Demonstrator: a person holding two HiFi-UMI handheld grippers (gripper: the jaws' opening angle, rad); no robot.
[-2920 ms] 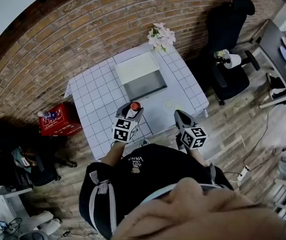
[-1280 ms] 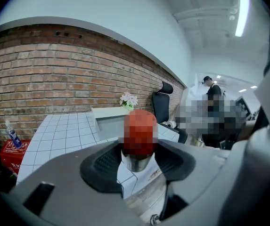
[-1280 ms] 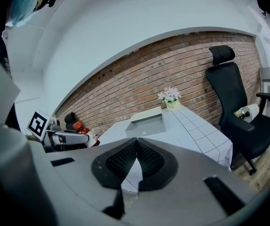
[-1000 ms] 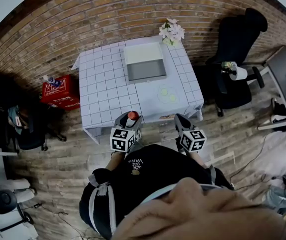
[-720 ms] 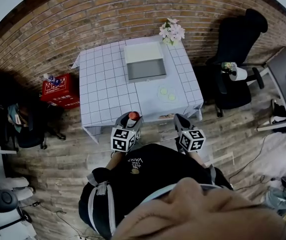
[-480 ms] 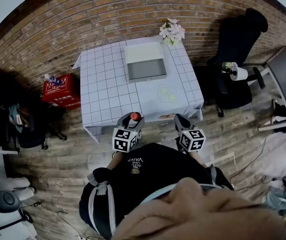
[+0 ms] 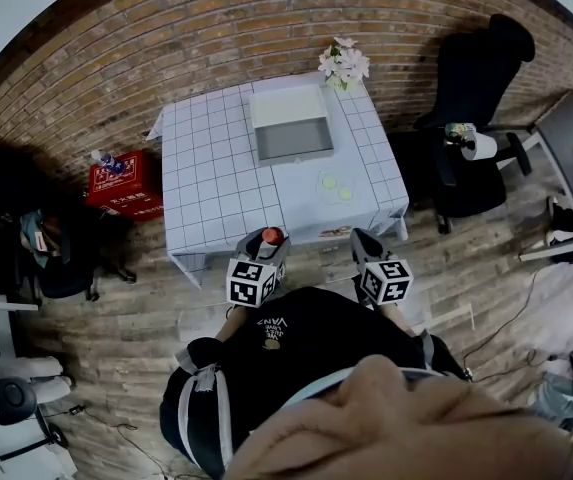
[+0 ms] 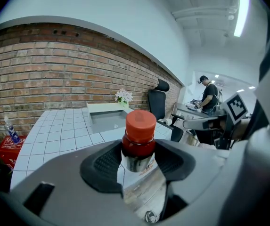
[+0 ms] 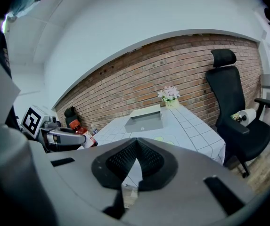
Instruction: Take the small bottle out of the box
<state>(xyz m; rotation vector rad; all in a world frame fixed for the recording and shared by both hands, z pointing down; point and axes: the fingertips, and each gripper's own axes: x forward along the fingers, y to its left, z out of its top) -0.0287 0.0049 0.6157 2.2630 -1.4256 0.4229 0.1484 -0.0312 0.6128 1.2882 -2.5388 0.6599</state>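
Observation:
A small bottle [image 8: 138, 142] with a red cap and dark red contents stands upright between the pads of my left gripper [image 8: 138, 155], which is shut on it. In the head view this gripper [image 7: 269, 240] holds the bottle [image 7: 272, 236] just off the front edge of the table [image 7: 216, 183]. The open grey box [image 7: 289, 124] sits at the table's far side, well apart from both grippers. My right gripper [image 7: 364, 240] hangs beside the left one, off the table's front right; its jaws [image 9: 135, 149] are shut with nothing between them. The right gripper view shows the box [image 9: 145, 118] far ahead.
A vase of flowers [image 7: 343, 63] stands at the table's far right corner, and pale green discs [image 7: 335, 187] lie on the cloth. A red crate [image 7: 123, 187] sits on the floor at left, a black office chair [image 7: 471, 88] at right. A person [image 8: 209, 95] stands at a desk far off.
Since the earliest frame the person has backed away from the table, with the bottle still in the left gripper. Over the last second both grippers have hardly moved.

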